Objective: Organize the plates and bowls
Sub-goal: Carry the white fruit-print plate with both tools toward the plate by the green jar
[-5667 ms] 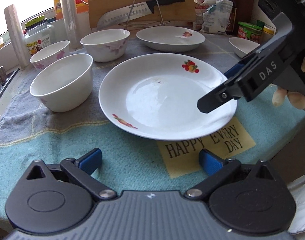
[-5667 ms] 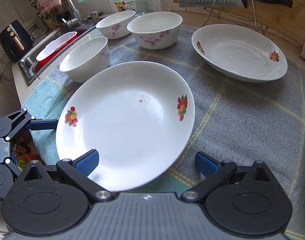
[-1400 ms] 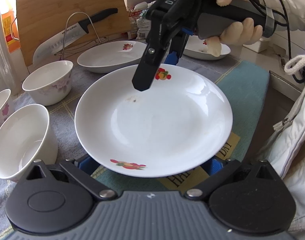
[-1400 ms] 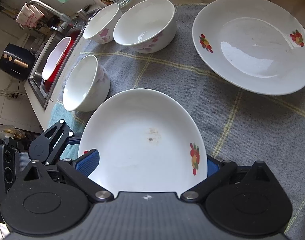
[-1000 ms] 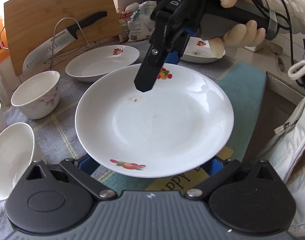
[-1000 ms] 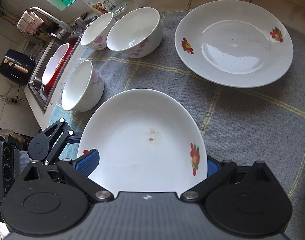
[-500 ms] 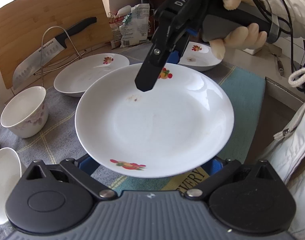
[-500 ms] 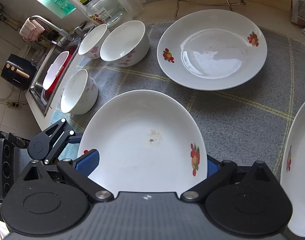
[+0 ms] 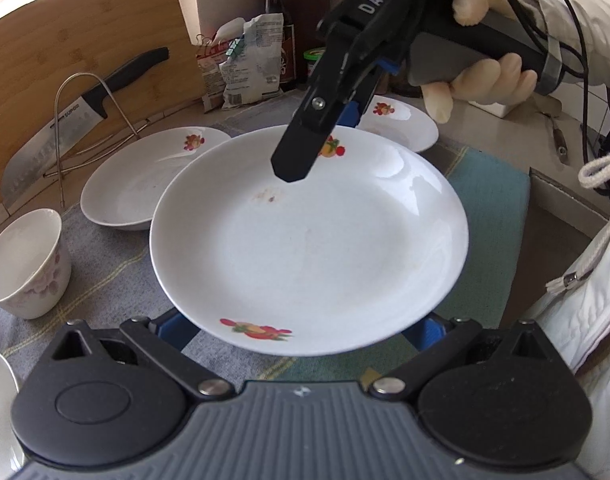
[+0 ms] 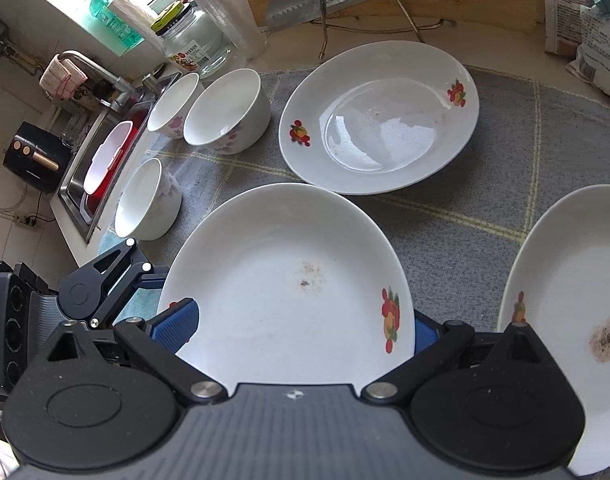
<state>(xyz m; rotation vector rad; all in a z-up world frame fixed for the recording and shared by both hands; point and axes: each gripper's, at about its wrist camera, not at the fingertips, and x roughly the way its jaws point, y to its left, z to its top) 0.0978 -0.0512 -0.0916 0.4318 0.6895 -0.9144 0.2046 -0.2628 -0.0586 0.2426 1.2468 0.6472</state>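
Note:
A white plate [image 9: 305, 240] with fruit prints and a small brown stain hangs above the cloth, carried between both grippers. Its near rim lies across the spread fingers of my left gripper [image 9: 301, 328], whose blue pads show under the edge. My right gripper [image 10: 299, 326] meets the same plate [image 10: 289, 288] from the opposite side, jaws equally wide. In the left wrist view the right gripper [image 9: 321, 136] reaches down over the far rim. A second plate [image 10: 385, 120] and a stained third plate [image 10: 565, 300] lie on the cloth. Three bowls [image 10: 225, 112] stand at the left.
A knife on a wire rack [image 9: 65, 120] leans on a wooden board at the back. Bottles and packets [image 9: 249, 64] crowd the back corner. A sink [image 10: 101, 160] and glass jar [image 10: 193, 40] lie beyond the bowls. A person's white sleeve [image 9: 585, 280] is at right.
The plate came off the cloth and has travelled right with both grippers. The bowls slid out to the left, and the stained third plate came into the right wrist view.

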